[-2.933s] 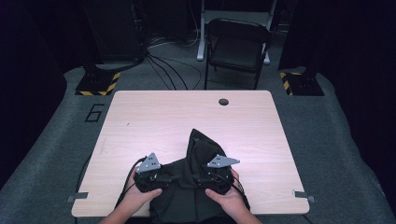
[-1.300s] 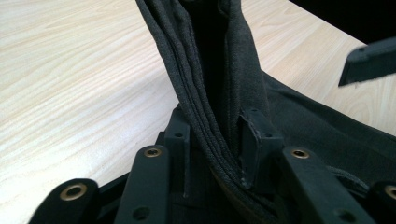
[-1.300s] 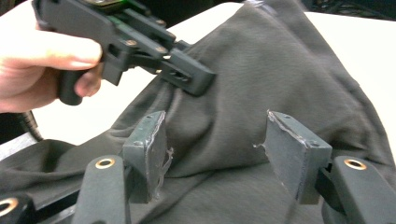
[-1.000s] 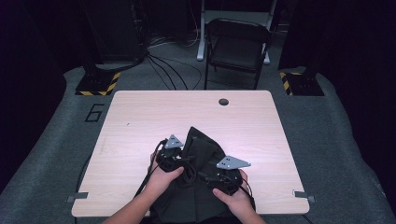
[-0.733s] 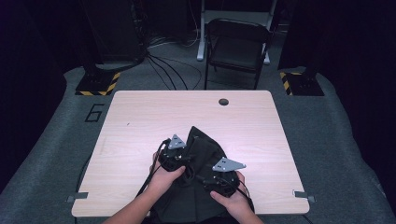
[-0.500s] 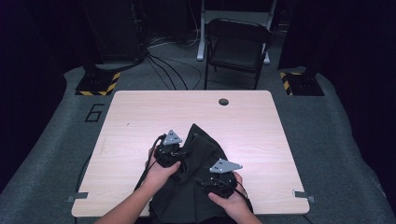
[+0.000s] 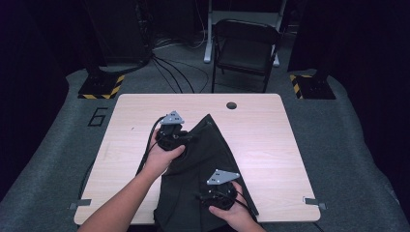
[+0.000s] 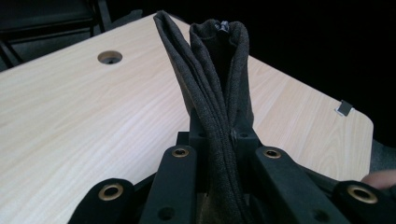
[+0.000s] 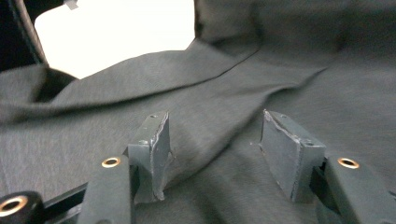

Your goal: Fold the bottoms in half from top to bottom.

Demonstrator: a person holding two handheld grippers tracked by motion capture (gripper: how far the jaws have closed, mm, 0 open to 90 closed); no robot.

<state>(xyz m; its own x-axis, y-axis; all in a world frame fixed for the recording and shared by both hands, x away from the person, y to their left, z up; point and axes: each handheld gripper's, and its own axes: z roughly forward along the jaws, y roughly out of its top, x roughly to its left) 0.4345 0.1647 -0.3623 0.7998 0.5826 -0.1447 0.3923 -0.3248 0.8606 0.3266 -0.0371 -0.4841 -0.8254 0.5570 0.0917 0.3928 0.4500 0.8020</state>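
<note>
Garment [image 7: 203, 169]: dark grey fabric, lying on the near middle of the table, one folded edge lifted.
Table [image 7: 270, 130]: light wood, round cable hole [image 7: 231, 105] near its far edge.
Left gripper [image 7: 186, 138]: jaws clamped tight on the garment's bunched fold, raised off the tabletop.
Right gripper [image 9: 212, 149]: jaws apart, gripping nothing, resting on the flat cloth near the table's front edge.

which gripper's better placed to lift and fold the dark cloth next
Probably the left. The left gripper is shut on a bunched edge of the dark cloth; the right gripper rests open on the fabric.
</note>
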